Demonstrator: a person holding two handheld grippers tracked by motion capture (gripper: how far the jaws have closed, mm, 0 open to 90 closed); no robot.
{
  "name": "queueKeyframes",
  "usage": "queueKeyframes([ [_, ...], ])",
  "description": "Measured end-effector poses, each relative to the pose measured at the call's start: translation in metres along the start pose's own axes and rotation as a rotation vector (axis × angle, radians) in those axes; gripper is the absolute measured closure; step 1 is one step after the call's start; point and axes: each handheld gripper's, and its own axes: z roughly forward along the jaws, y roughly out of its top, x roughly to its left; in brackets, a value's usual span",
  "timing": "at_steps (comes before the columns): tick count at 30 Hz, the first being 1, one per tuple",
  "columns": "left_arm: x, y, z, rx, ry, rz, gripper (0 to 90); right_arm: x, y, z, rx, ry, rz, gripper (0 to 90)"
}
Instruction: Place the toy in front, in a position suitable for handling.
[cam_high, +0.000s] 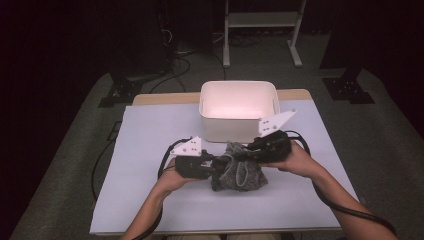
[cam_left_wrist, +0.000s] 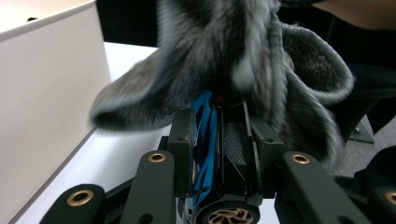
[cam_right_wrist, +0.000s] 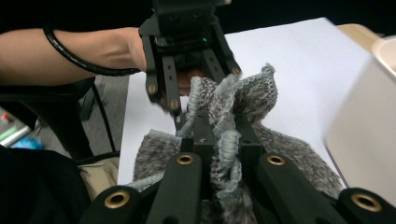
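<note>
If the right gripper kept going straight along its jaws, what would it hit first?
Likely the left gripper, which faces it just beyond the grey knit cloth that the right gripper already pinches; depth is uncertain.

Dim room, lit table, blurred close-up edges.

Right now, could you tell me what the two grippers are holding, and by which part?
Both hold the grey knitted cloth: the left gripper pinches its lower fold, the right gripper its bunched edge.

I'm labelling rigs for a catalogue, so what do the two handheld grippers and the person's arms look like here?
Both the left gripper and the right gripper are black, each topped by a pale three-cornered plate with small dark holes. Brass-coloured rivets dot their black linkage arms in the gripper views. A thick black cable trails from each. The forearms are bare, with no sleeves visible.
</note>
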Motion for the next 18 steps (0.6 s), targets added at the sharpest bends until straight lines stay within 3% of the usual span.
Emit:
queueKeyframes([
  [2,0.000,0.000,0.000,0.004,-0.003,0.002,67.0,0.000,0.004,0.006,0.015,0.010,-0.007,82.6],
  [4,0.001,-0.002,-0.001,0.009,-0.003,-0.010,66.5,-0.001,0.004,0.019,0.063,0.026,-0.020,82.5],
  [5,0.001,-0.005,-0.003,0.010,0.010,-0.016,64.9,-0.002,0.000,0.020,0.052,0.042,-0.003,82.5],
  [8,0.001,-0.012,-0.004,0.035,0.023,-0.023,62.7,-0.003,-0.007,0.018,0.049,0.039,0.018,82.4],
  [13,-0.001,-0.017,-0.005,0.029,0.024,-0.027,61.8,-0.001,-0.009,0.017,0.060,0.037,0.013,82.4],
  [16,0.001,-0.019,-0.005,0.051,0.036,-0.063,55.6,-0.002,-0.011,0.014,0.072,0.025,0.010,82.4],
  [18,0.002,-0.021,-0.005,0.048,0.029,-0.059,59.1,-0.002,-0.014,0.011,0.072,0.014,0.013,82.4],
])
